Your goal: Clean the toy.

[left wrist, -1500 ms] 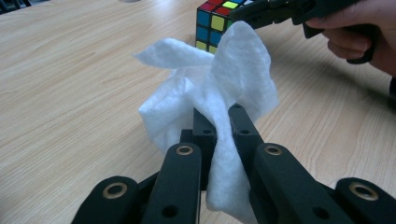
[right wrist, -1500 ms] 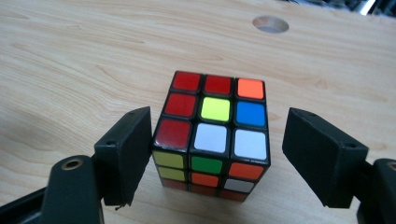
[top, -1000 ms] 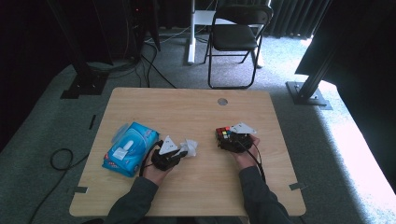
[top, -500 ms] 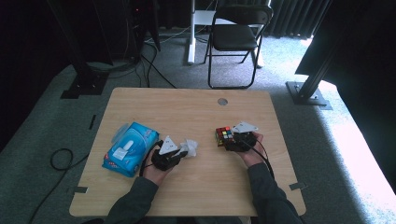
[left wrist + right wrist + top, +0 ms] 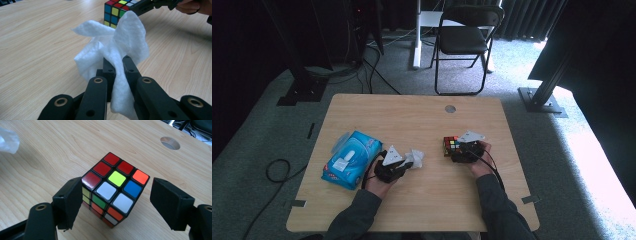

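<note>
A crumpled white tissue point(image 5: 112, 47) sticks up from my left gripper point(image 5: 119, 62), whose jaws are shut on its lower part. In the high view that gripper point(image 5: 408, 163) rests on the wooden table point(image 5: 412, 115) left of centre, with the tissue point(image 5: 416, 157) at its tip. A scrambled Rubik's cube point(image 5: 115, 187) stands on the table between the jaws of my right gripper point(image 5: 116, 189). Those jaws have just been opening: the left one touches a cube corner and the right one stands clear of it. The cube point(image 5: 451, 145) sits right of centre.
A blue pack of wipes point(image 5: 351, 158) lies at the table's left side beside my left hand. A round cable hole point(image 5: 450, 108) is near the far edge. A folding chair point(image 5: 467, 40) and stand legs are on the floor beyond the table.
</note>
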Demonstrator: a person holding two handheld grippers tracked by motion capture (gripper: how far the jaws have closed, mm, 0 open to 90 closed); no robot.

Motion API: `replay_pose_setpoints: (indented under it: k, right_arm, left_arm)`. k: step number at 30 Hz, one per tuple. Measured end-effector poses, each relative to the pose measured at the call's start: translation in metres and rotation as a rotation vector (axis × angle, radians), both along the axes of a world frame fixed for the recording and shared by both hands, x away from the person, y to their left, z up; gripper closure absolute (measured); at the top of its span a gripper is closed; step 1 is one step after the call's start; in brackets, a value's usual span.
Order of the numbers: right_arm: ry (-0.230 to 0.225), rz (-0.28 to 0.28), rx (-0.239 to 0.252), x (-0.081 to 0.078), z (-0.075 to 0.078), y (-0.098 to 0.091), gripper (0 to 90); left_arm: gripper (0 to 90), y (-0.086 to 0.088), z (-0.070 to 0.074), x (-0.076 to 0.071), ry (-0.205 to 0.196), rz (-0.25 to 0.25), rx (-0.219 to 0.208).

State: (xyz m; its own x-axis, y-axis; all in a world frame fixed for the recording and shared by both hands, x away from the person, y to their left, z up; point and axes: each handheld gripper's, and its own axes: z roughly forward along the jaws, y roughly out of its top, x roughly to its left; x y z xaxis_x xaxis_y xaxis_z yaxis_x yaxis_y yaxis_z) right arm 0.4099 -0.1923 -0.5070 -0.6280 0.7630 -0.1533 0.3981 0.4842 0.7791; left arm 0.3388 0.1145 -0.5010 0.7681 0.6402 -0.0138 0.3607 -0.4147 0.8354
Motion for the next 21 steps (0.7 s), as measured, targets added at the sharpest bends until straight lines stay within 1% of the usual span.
replay_pose_setpoints:
  k: [6, 7, 12, 21]
  right_arm:
    - [0.006, 0.009, 0.012, 0.005, -0.001, 0.002, 23.0]
    - [0.006, 0.015, 0.015, 0.006, -0.002, 0.002, 22.0]
    - [0.017, 0.013, 0.016, 0.010, -0.007, 0.002, 19.5]
    - [0.016, 0.041, 0.056, 0.019, -0.011, -0.003, 18.9]
  left_arm:
    - [83.6, 0.000, 0.000, 0.000, 0.001, -0.001, -0.002]
    - [83.6, 0.000, 0.000, 0.000, 0.001, -0.001, -0.002]
    - [83.6, -0.001, -0.001, 0.000, 0.003, -0.003, 0.000]
    - [83.5, -0.001, -0.001, 0.000, 0.004, -0.004, 0.000]
